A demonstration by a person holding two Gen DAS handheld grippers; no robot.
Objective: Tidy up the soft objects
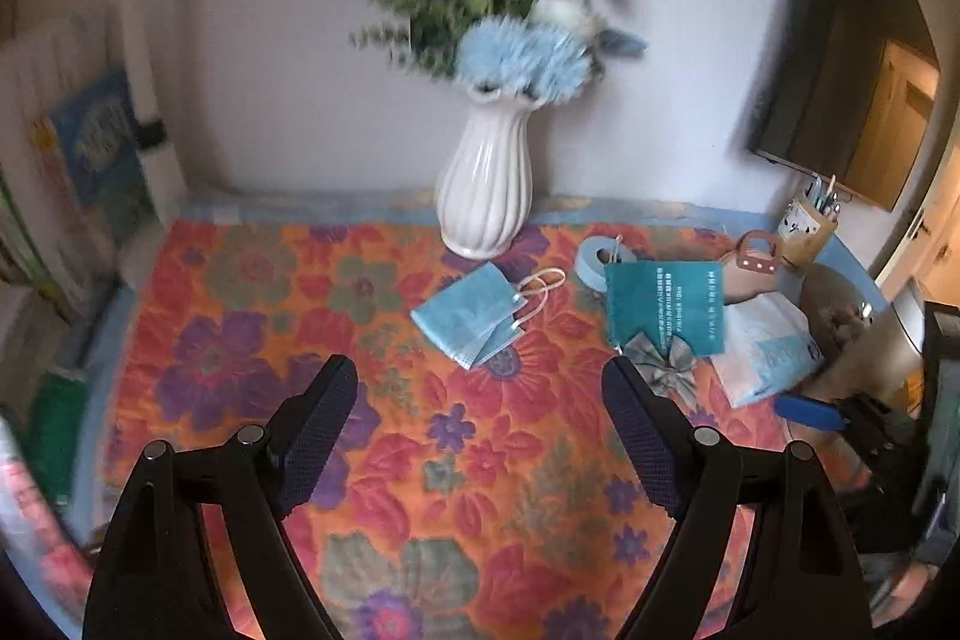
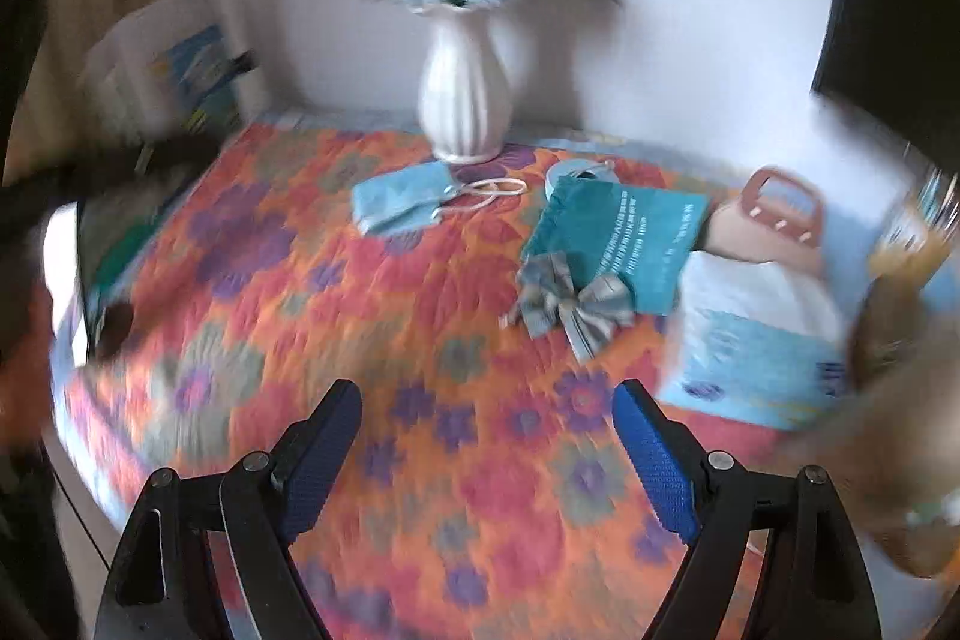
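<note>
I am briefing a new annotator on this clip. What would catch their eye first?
Probably the bright floral quilt covering the table, and the white ribbed vase of blue flowers at its far edge against the wall. In front of the vase lie folded blue face masks, with a teal packet to their right.

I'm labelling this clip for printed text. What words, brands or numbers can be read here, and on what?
Nothing can be quoted.
Teal packet: rows of white print, too small and blurred to read.
White and blue pack: blue marking, unreadable.
Blue booklet at the left: pale lettering, blurred.
Face masks, vase: no print visible.
</note>
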